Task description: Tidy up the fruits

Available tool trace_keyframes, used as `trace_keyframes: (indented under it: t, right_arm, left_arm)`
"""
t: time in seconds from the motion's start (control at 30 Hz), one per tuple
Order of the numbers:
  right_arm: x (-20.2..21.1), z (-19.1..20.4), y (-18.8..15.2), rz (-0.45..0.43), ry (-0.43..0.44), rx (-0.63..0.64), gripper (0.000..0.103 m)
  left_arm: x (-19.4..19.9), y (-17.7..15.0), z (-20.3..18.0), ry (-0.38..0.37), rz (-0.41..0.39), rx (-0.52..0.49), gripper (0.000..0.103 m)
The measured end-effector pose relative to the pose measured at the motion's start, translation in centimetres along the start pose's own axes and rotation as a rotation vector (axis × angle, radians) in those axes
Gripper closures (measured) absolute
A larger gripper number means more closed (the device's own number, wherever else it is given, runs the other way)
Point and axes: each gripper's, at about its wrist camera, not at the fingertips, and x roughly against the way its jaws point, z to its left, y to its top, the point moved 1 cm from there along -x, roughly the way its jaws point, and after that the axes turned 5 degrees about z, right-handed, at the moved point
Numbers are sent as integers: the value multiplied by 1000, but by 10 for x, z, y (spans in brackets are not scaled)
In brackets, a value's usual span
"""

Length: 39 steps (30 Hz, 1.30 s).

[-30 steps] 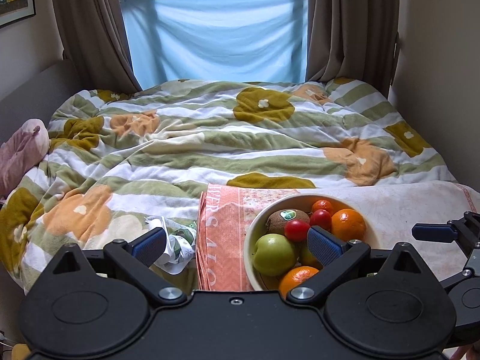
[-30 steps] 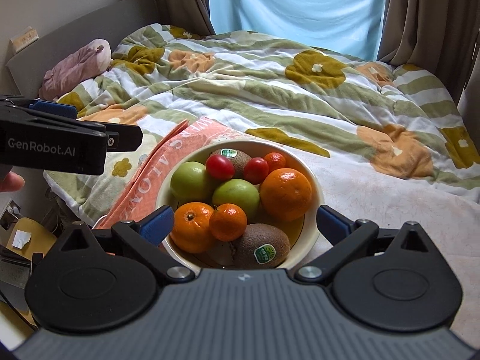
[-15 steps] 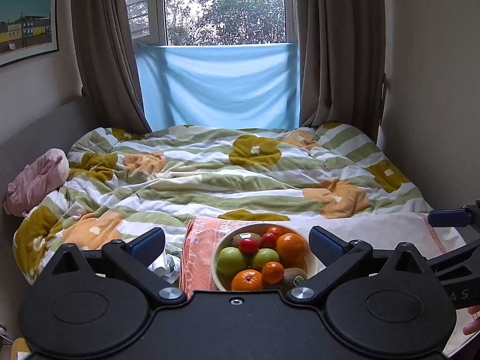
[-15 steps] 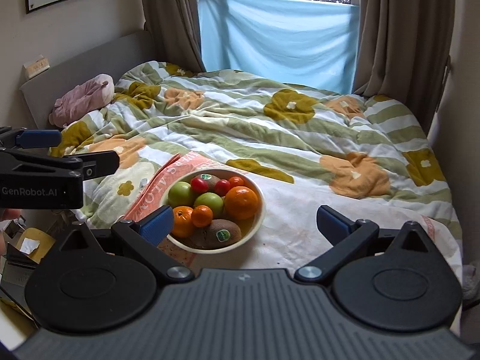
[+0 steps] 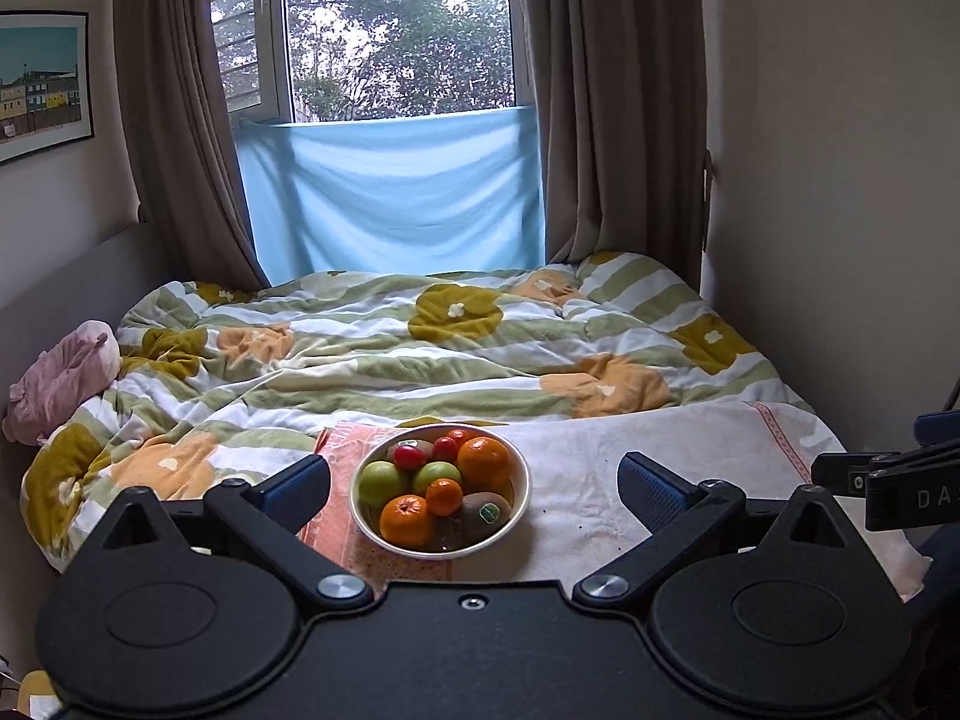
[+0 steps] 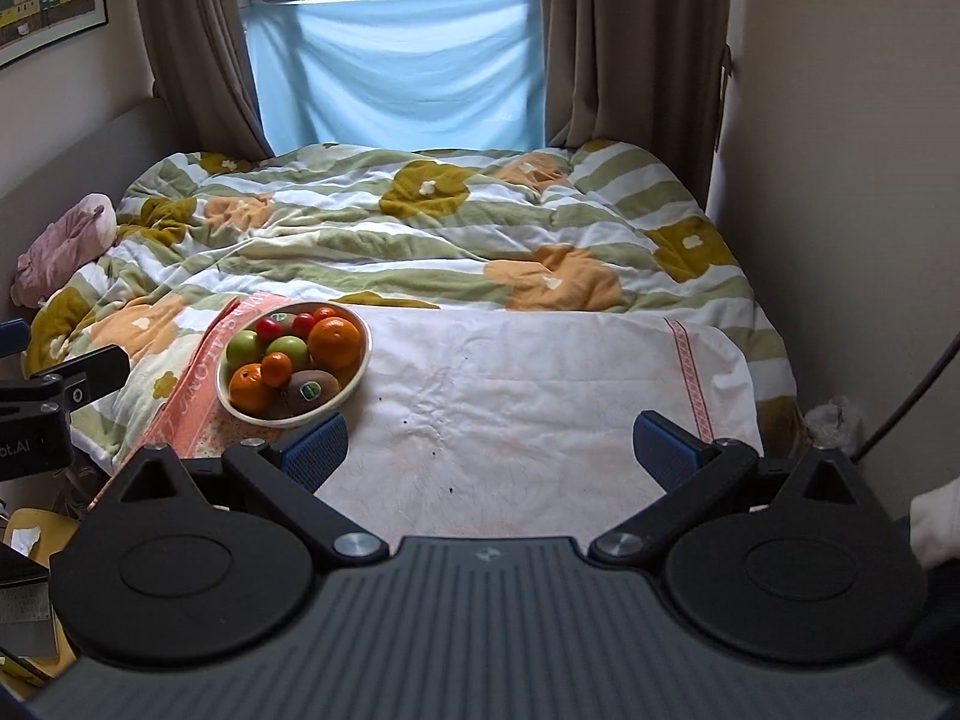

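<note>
Left wrist view looks down a narrow bedroom: a bed (image 5: 420, 360) fills the floor between plain walls, running to a window (image 5: 390, 30) hung with heavy brown curtains (image 5: 174, 138), its lower part covered by a smooth blue cloth (image 5: 390, 198). A framed picture (image 5: 39, 84) of coloured houses hangs on the wall by the bed. A rumpled quilt (image 5: 372, 348) with green stripes and mustard and orange flowers covers the bed, and a crumpled pink pillow (image 5: 60, 378) lies at its edge. Near the foot, a creased white cloth (image 6: 528, 396) with a pink patterned border lies flat; its orange end carries printed letters too distorted to read.

On that orange end stands a round cream bowl (image 5: 516, 504) heaped with oranges (image 5: 483, 463), green apples (image 5: 379, 483), small red tomatoes (image 5: 410, 456) and fuzzy brown kiwis (image 5: 485, 515), one with a green sticker.

Left gripper (image 5: 474, 480) hangs before the bowl, jaws spread wide and empty. Right gripper (image 6: 492, 444) hovers over the white cloth, beside the bowl, jaws likewise apart, holding nothing. "DA" shows on its black body in the left view.
</note>
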Motion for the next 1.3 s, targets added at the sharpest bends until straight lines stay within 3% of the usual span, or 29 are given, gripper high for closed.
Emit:
trace_keyframes:
  t: [0.23,1.3]
  right_arm:
    - [13,-23,-20,-3,-63,-15,0]
    - [18,-41,-25,-17,-37,-49,0]
  left_arm:
    - [8,-16,-23,-19,17,-5,0]
    - [20,-12,-45,-15,-13,-12,0]
